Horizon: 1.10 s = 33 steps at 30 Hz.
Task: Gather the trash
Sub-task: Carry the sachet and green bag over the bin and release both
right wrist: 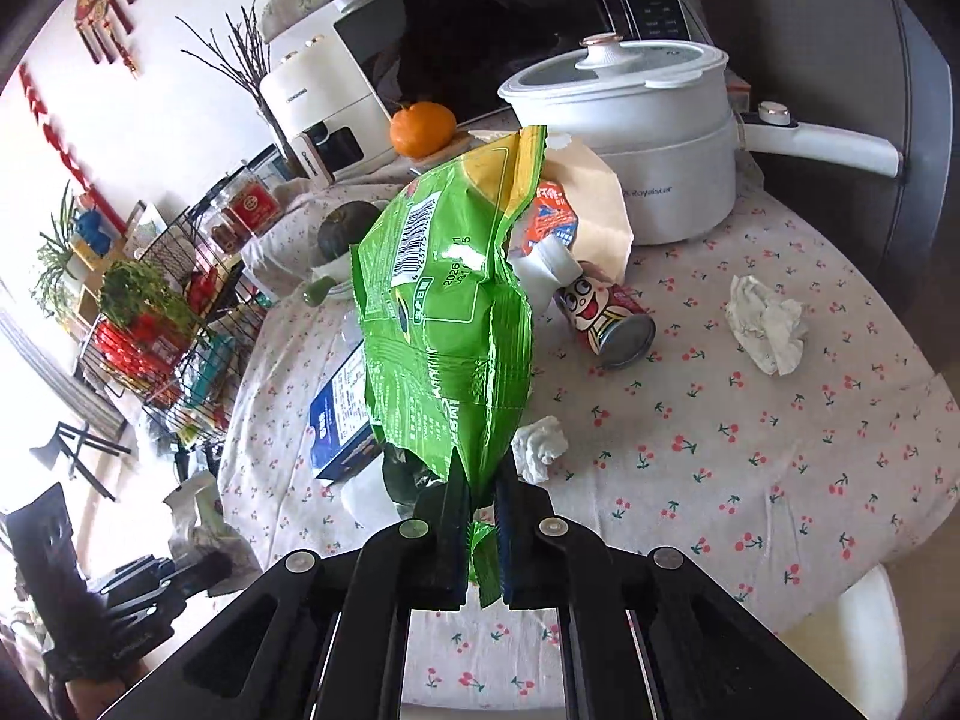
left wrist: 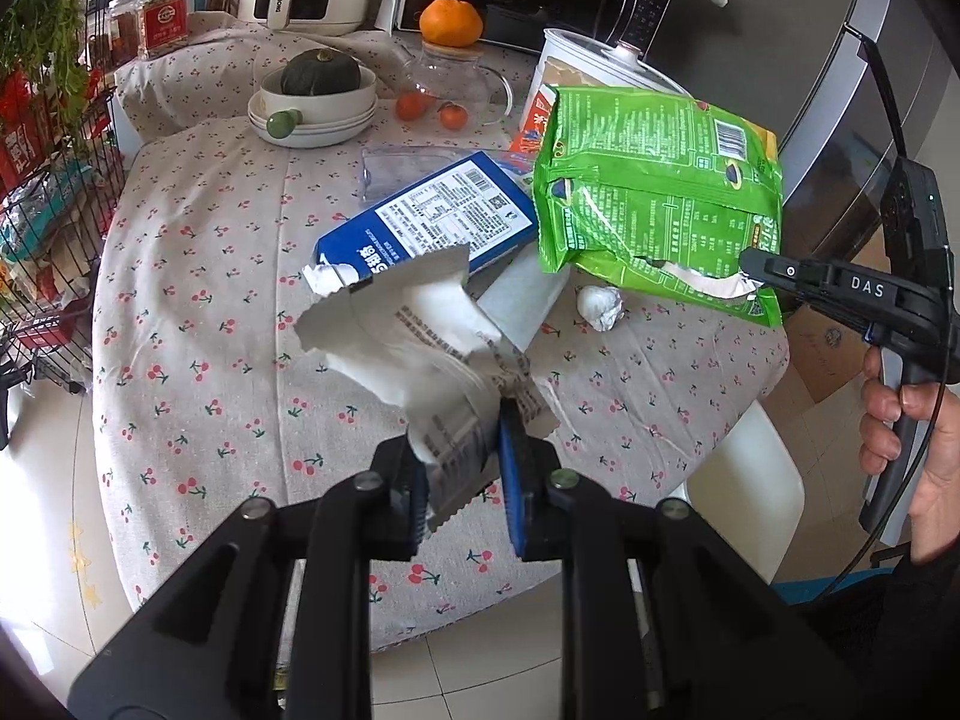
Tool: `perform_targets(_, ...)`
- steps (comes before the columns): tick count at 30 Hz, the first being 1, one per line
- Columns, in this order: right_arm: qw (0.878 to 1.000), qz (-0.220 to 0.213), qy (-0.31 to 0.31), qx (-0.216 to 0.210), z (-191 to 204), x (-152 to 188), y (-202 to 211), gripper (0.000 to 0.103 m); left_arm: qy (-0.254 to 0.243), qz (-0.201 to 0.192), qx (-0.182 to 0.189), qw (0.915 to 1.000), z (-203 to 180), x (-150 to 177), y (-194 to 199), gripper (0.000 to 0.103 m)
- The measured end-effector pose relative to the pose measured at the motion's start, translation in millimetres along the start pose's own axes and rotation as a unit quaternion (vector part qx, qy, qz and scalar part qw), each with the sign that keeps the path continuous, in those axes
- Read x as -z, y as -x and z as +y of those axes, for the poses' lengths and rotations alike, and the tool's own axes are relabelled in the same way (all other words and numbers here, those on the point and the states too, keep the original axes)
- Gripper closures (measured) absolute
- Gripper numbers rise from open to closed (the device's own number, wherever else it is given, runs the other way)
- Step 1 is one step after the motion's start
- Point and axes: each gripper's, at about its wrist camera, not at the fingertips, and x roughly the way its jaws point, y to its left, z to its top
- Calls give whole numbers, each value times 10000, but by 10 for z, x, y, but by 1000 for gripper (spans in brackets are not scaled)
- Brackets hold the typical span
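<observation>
Both grippers are loaded. The left gripper (left wrist: 462,468) pinches a torn white wrapper (left wrist: 414,330), which stands up and away from the jaws above the near table edge. The right gripper (right wrist: 477,516) is pressed together on the lower torn edge of a green snack bag (right wrist: 447,312), whose long axis runs upward and away from the fingers, clear of the cherry-print tablecloth (right wrist: 750,480). Trash remaining on the table, counted: one blue carton (left wrist: 432,216) lying flat, its long axis diagonal, nearer the left gripper; one red drink can (right wrist: 612,324) on its side; two crumpled tissues, a small one (right wrist: 540,444) just beyond the right gripper and a larger one (right wrist: 765,324) further right. No bin is visible in either view, so the direction of the drop-off cannot be judged; both held items appear ready for carrying away.
</observation>
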Motion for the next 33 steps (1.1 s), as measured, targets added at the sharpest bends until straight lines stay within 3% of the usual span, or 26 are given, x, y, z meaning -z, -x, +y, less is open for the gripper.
perform_targets(9,9986,-328,6,425,-286,345,1019,96,-338,-12,350,9988,-366,22,-29,81)
perform_targets(20,9892,164,-365,1408,-1165,1145,1690,96,-1228,275,920,9878,-1219,222,-264,81)
perform_targets(26,9793,777,-920,1625,-1671,1729,1665,96,-1607,544,1218,9780,-1624,376,-465,80)
perform_targets(33,9601,1855,-1419,1540,-2086,2028,1122,95,-1801,856,1313,9711,-1900,539,-704,80)
